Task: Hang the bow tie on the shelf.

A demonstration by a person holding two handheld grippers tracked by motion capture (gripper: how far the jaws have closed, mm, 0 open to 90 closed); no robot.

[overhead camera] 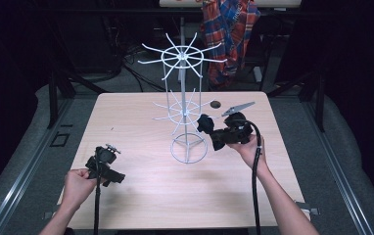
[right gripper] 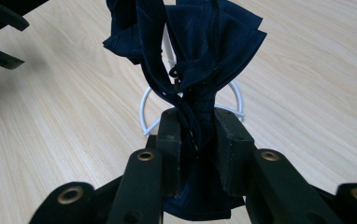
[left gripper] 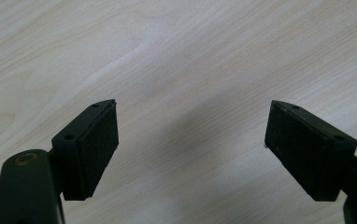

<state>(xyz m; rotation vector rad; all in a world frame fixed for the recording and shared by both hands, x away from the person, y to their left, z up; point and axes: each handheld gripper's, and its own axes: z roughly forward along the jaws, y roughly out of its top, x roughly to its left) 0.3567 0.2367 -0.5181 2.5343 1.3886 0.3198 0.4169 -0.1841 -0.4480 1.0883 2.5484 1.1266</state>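
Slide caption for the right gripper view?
Right gripper clamps dark blue cloth before the white wire rack.

I can read no text, label, brand, number or sign anywhere: none on the pale wooden table [overhead camera: 141, 196], none on the white wire rack [overhead camera: 185, 88] at centre frame, none on the plaid cloth [overhead camera: 229, 29] at the upper edge.

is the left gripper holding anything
No, in the left gripper view the left gripper has its jaws apart over bare wooden table, nothing between them.
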